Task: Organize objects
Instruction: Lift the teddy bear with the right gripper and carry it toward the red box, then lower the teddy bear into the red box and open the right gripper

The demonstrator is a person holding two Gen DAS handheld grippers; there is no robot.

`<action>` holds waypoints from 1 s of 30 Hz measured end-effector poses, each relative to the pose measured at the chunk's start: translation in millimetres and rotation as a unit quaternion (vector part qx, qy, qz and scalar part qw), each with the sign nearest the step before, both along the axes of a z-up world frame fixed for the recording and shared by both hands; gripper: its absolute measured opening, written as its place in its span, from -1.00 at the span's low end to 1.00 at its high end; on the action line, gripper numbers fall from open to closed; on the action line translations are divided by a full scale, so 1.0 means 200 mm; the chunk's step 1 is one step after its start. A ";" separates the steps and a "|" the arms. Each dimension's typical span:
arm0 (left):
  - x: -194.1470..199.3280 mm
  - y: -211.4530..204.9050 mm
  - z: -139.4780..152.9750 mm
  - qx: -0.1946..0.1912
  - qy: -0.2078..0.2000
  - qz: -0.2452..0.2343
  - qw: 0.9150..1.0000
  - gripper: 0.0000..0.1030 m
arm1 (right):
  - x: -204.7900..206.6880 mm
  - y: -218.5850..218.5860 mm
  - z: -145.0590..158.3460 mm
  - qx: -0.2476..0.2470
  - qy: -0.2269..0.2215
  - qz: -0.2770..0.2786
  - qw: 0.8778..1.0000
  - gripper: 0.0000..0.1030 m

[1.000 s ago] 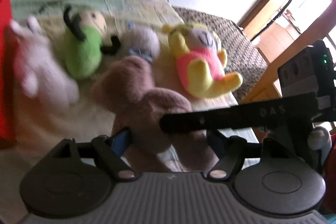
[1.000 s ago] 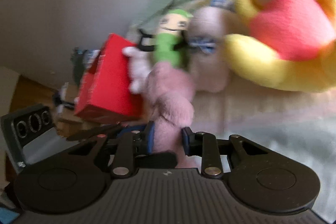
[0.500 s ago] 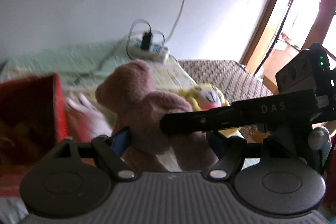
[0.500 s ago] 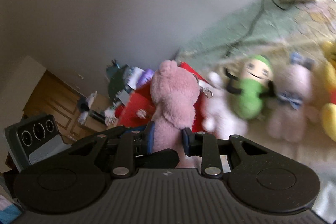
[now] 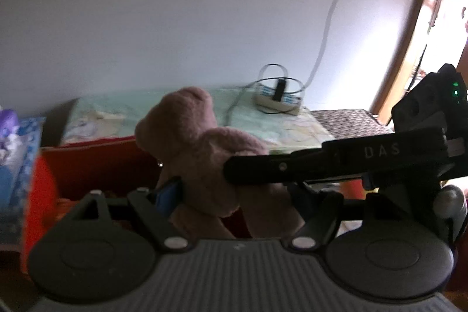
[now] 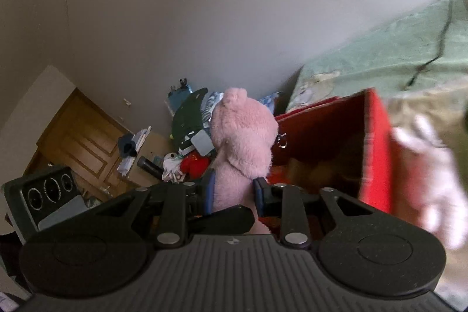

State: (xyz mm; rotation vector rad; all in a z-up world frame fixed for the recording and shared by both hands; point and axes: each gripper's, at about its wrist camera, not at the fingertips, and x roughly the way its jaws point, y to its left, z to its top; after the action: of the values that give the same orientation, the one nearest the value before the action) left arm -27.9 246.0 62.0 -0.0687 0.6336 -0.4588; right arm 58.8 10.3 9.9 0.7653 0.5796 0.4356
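A pink plush bear (image 5: pixel 190 130) hangs in the air, gripped from two sides. In the left wrist view my left gripper (image 5: pixel 231 203) is shut on its lower body, the blue pad pressing into the fur. One of the right gripper's fingers (image 5: pixel 292 165) crosses in from the right. In the right wrist view my right gripper (image 6: pixel 234 192) is shut on the same pink plush bear (image 6: pixel 242 136) at its waist. The open red box (image 5: pixel 87 165) stands just behind the bear; in the right wrist view this red box (image 6: pixel 377 151) is to the bear's right.
A power strip (image 5: pixel 276 100) with cables lies on the green bedding by the wall. A white plush (image 6: pixel 433 174) rests against the box's right side. A pile of clutter (image 6: pixel 190 142) and a wooden door (image 6: pixel 82 136) are beyond the bed's left end.
Both grippers rose and swung left with the pink bear held between them. The green, yellow and pale plush toys dropped out of view and the red box came up close behind the bear.
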 end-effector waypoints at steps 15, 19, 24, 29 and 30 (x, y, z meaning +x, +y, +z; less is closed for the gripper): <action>0.36 0.47 -0.22 0.064 0.054 0.040 0.996 0.37 | 0.42 0.34 -0.25 0.073 0.096 -0.035 0.992 -0.44; 0.41 0.51 -0.29 0.064 0.067 0.042 0.995 0.35 | 0.46 0.39 -0.25 0.037 0.097 -0.046 0.993 -0.48; 0.39 0.55 -0.30 0.075 0.067 0.055 0.993 0.36 | 0.50 0.41 -0.32 0.075 0.117 -0.033 0.990 -0.54; 0.34 0.62 -0.27 0.076 0.067 0.072 0.992 0.35 | 0.52 0.47 -0.31 0.079 0.110 -0.002 0.991 -0.53; 0.32 0.63 -0.26 0.077 0.065 0.074 0.992 0.35 | 0.52 0.48 -0.30 0.073 0.107 0.004 0.992 -0.51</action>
State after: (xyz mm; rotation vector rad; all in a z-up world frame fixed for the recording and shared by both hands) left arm 35.8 371.3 9.8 0.0009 0.7846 -0.2623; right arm 163.3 106.4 -50.7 0.9563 0.7568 0.4098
